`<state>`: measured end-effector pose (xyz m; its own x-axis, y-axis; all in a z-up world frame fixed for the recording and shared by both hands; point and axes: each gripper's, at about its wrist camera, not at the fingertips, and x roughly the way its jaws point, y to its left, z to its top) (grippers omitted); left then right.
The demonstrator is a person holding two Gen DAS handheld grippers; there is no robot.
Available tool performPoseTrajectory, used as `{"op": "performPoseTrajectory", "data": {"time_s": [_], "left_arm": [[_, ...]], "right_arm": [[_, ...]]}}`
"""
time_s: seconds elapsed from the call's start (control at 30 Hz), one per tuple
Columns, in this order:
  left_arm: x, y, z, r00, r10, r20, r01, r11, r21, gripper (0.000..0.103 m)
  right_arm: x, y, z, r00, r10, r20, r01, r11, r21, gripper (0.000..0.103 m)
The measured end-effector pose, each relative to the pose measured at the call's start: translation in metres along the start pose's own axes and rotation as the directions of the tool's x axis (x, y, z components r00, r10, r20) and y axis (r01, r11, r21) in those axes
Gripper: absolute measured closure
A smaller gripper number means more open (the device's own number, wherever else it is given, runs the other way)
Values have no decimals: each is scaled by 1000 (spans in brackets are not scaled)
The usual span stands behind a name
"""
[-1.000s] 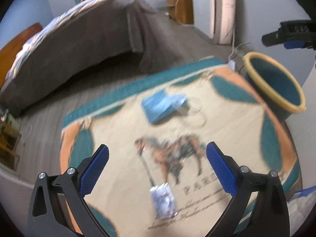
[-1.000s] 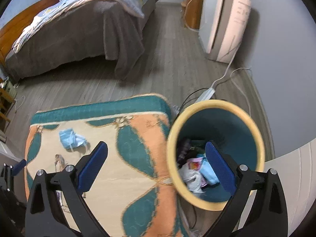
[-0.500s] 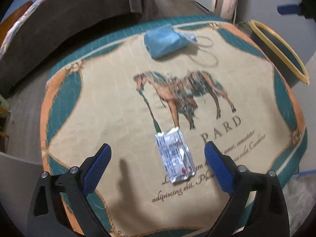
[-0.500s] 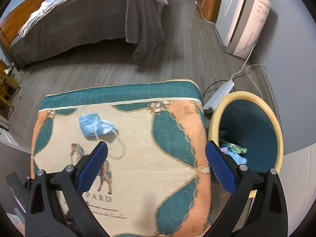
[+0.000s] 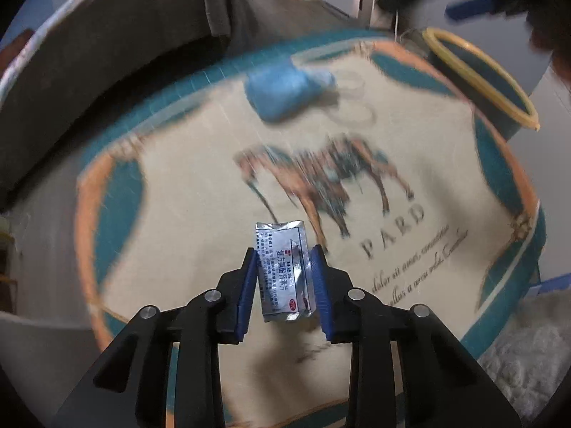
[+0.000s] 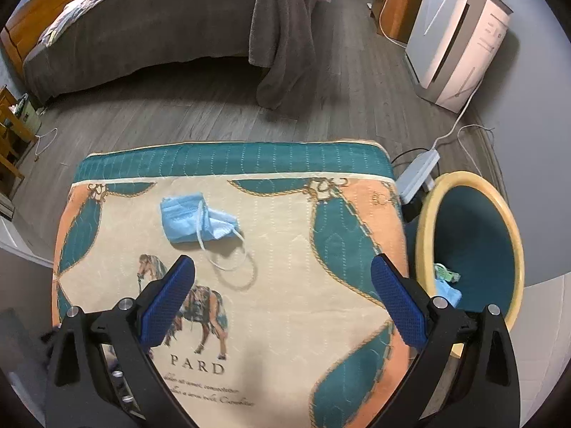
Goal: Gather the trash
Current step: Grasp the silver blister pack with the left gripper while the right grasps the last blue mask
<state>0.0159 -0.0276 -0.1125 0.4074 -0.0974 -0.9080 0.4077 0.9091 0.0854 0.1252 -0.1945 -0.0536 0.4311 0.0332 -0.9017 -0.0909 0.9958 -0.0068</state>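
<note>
Between left gripper [image 5: 284, 274] fingers, just closed: crinkled silver foil sachet [image 5: 283, 271], red/black print; right gripper [image 6: 282, 299] fingers apart.

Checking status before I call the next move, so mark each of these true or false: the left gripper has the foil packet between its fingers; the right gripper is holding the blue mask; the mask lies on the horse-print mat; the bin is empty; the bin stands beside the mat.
1. The left gripper has the foil packet between its fingers: true; its jaws have just been closing and the pads now press on it.
2. The right gripper holds the blue mask: false; its jaws are open and empty.
3. The mask lies on the horse-print mat: true.
4. The bin is empty: false; some trash shows inside.
5. The bin stands beside the mat: true.
</note>
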Motion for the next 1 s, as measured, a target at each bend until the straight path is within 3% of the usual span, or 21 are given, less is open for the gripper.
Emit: {"op": "performPoseTrajectory", "data": {"time_s": [0.17,0.27,0.4,0.57,0.7,0.8,0.87,0.93,1.0], "left_arm": [[-47,41,44,996,48,75,-44,997,-60,71],[-54,61,63,989,92,111,-85,994,-73,71],[-41,85,92,989,33,146,-4,981,-196,71],[-33,92,117,983,53,175,-20,982,-189,71],[-25,99,132,983,45,178,-4,975,-221,71],[-16,99,136,983,47,175,-7,975,-220,71],[-15,100,139,984,41,174,-1,975,-222,71],[-13,98,142,984,44,172,-6,977,-213,71],[-14,96,143,984,47,172,-11,979,-206,71]], "right_arm": [[18,12,9,1000,27,4,-27,1000,-1,6],[34,19,14,999,44,-6,-44,999,-14,6],[59,28,21,996,81,-26,-81,996,-29,6],[88,41,23,987,143,-71,-148,987,-67,6],[102,59,23,987,140,-84,-153,973,-171,7],[106,65,24,983,164,-86,-178,962,-207,22],[109,70,22,978,178,-104,-199,952,-234,41],[111,72,20,976,178,-128,-206,942,-265,76],[107,67,21,970,205,-133,-233,940,-251,85]]}}
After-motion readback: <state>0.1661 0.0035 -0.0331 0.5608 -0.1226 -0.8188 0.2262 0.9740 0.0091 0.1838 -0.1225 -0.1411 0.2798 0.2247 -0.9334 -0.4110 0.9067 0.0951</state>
